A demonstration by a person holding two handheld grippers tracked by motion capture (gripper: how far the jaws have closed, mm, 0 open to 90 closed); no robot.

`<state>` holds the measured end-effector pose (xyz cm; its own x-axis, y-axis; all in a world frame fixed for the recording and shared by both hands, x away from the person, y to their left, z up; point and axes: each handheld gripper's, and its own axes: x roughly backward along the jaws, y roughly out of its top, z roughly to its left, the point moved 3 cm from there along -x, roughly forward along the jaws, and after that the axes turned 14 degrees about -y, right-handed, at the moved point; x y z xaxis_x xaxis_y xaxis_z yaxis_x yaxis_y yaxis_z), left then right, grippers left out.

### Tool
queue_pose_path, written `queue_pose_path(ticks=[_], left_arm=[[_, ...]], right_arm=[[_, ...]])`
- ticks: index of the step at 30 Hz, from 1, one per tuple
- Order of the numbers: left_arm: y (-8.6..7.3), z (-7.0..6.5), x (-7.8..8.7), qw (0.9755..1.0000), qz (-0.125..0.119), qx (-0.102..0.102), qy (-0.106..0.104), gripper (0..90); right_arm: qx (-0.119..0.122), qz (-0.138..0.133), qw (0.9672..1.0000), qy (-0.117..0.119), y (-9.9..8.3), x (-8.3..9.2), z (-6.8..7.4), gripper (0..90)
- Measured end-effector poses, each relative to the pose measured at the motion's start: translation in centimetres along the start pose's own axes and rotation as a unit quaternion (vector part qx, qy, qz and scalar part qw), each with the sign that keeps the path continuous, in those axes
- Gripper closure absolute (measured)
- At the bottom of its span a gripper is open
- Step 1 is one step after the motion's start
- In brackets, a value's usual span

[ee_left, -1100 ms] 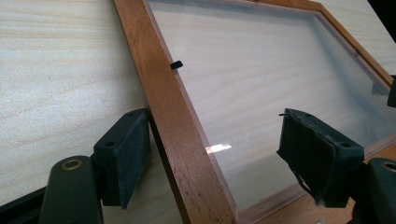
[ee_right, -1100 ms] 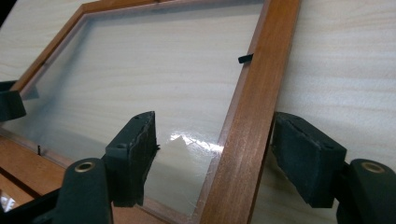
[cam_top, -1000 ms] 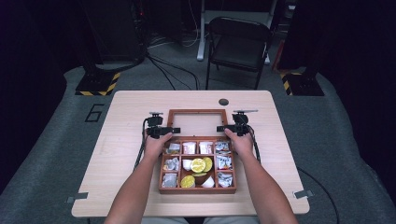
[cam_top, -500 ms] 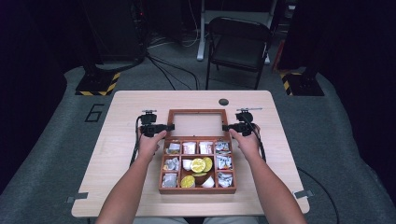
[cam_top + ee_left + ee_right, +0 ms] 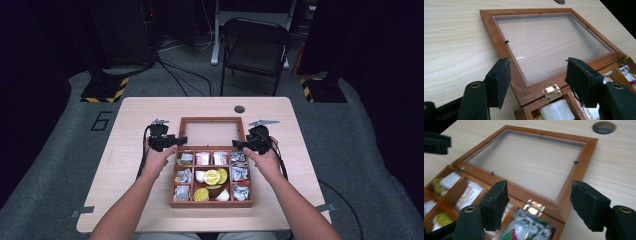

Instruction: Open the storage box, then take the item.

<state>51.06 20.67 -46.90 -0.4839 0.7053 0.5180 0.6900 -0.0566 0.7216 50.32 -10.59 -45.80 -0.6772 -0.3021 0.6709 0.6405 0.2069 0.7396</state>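
Note:
A wooden box (image 5: pixel 211 203) sits mid-table, its several compartments holding foil packets, white cups and yellow-lidded pods (image 5: pixel 212 177). Its glazed lid (image 5: pixel 211 121) lies open flat on the table behind it. My left gripper (image 5: pixel 180 142) hovers at the lid's left hinge corner; in the left gripper view (image 5: pixel 537 75) its jaws have just been closing, gripping nothing, above a brass hinge (image 5: pixel 552 90). My right gripper (image 5: pixel 236 145) hovers at the right hinge corner; in the right gripper view (image 5: pixel 540 202) its jaws have just been opening, empty, over the other hinge (image 5: pixel 534 207).
A round cable hole (image 5: pixel 239 109) sits in the table behind the lid. Bare wood lies left and right of the box. A black chair (image 5: pixel 255 45) and a striped stand base (image 5: pixel 102 90) are on the floor beyond the table.
Both hands have risen a little and shifted slightly by the lid's hinge corners. The lid lies flat and the box stays put throughout.

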Motion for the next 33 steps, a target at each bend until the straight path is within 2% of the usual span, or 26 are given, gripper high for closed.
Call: queue_pose_path(ticks=[4, 7, 9, 13, 16, 21, 23, 26, 33], left_arm=[[-0.3, -0.7, 0.2, 0.9999, 0.007, 0.0, -0.013, 33.4], [-0.5, -1.2, 0.4, 0.9998, 0.004, -0.007, -0.016, 33.4], [-0.7, -1.5, 0.5, 0.9998, 0.0, -0.004, -0.02, 33.5], [-1.2, -2.0, 0.6, 0.9996, -0.003, -0.012, -0.023, 33.3], [-1.6, -2.2, 1.0, 0.9992, -0.015, -0.002, -0.037, 33.1], [-2.0, -2.7, 1.5, 0.999, -0.016, -0.009, -0.041, 32.6], [-2.0, -2.9, 1.7, 0.9991, -0.016, -0.016, -0.037, 32.6], [-2.0, -3.1, 2.1, 0.9988, -0.021, -0.016, -0.041, 32.6], [-2.3, -3.3, 2.8, 0.9981, -0.028, -0.011, -0.053, 32.6]], right_arm=[[0.014, -0.005, 0.9998, 0.016, -0.3, 0.9, 1.2, 27.0], [0.03, -0.008, 0.9993, 0.021, -0.8, 1.4, 1.9, 27.3], [0.043, -0.013, 0.9987, 0.022, -1.3, 1.7, 2.4, 27.9], [0.058, -0.018, 0.9975, 0.037, -2.4, 2.4, 3.3, 30.4], [0.079, -0.011, 0.9953, 0.055, -3.3, 2.8, 4.1, 33.4], [0.104, -0.02, 0.9924, 0.061, -4.6, 3.3, 5.4, 33.4], [0.106, -0.014, 0.9919, 0.069, -5.0, 3.4, 6.1, 32.9], [0.126, -0.016, 0.9891, 0.075, -5.5, 3.2, 7.0, 31.7], [0.15, -0.01, 0.9846, 0.089, -6.2, 3.0, 9.3, 29.6]])
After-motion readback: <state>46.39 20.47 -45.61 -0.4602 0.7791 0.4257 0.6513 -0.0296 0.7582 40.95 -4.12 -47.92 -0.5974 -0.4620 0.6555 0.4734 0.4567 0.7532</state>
